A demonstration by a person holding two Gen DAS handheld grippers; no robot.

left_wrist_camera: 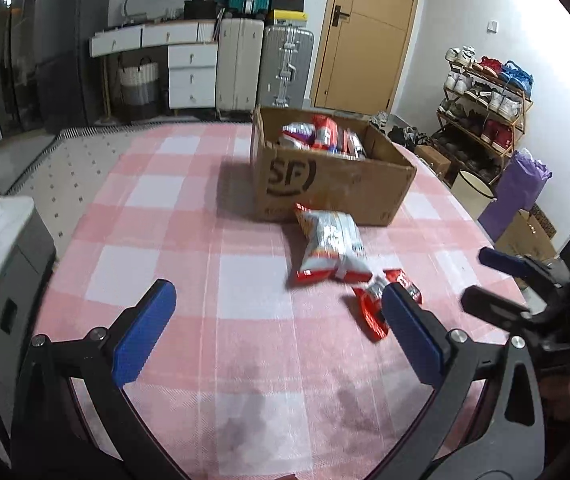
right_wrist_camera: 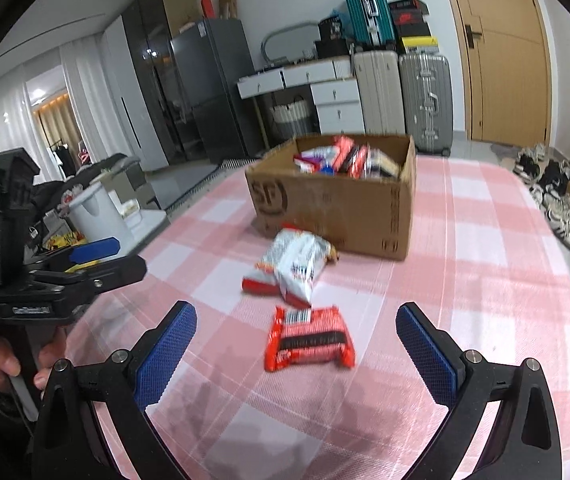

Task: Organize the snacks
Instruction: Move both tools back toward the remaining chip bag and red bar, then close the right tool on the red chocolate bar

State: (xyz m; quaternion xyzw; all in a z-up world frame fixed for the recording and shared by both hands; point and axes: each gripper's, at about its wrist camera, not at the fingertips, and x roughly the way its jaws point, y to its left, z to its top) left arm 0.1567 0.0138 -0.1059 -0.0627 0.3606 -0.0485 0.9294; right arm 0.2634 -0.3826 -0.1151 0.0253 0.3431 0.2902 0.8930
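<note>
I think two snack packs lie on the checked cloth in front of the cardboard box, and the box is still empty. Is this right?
Not quite. The cardboard box is not empty: the right wrist view shows several packets inside it. The rest holds: the silver snack pack and the red snack pack lie on the checked cloth in front of the box.

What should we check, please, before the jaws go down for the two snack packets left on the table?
1. Left gripper jaws wide and empty: ok.
2. Right gripper jaws wide and empty: ok.
3. Red packet lying flat on the checked tablecloth, ahead of and between the right gripper's jaws: ok.
4. Silver-and-red bag free of the red packet: cannot tell, as their ends look to meet or overlap.
5. Cardboard box open on top, with room for more: ok, snacks fill only part of it.
6. The two grippers apart from each other: ok.
</note>
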